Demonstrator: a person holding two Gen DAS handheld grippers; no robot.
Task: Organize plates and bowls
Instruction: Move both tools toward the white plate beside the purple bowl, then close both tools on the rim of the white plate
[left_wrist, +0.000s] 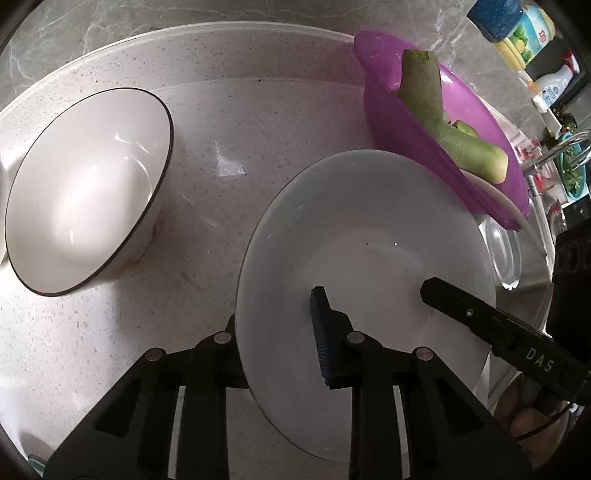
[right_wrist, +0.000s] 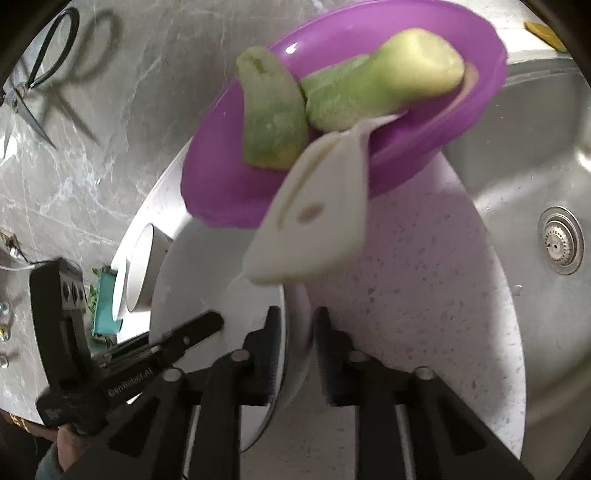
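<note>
A white plate (left_wrist: 369, 236) is held on edge between both grippers above the speckled counter (left_wrist: 240, 129). My left gripper (left_wrist: 280, 321) is shut on its left rim, one blue-padded finger over the plate's face. My right gripper (right_wrist: 295, 325) is shut on the opposite rim of the white plate (right_wrist: 207, 273); its finger also shows in the left wrist view (left_wrist: 461, 310). A white bowl with a dark rim (left_wrist: 85, 192) stands to the left on the counter.
A purple plate (right_wrist: 332, 110) with green vegetable pieces (right_wrist: 380, 85) and a white peeler (right_wrist: 317, 221) lies just beyond the white plate. A steel sink with a drain (right_wrist: 559, 240) is to the right. Scissors (right_wrist: 33, 88) lie on the grey marble. Bottles (left_wrist: 517, 33) stand far right.
</note>
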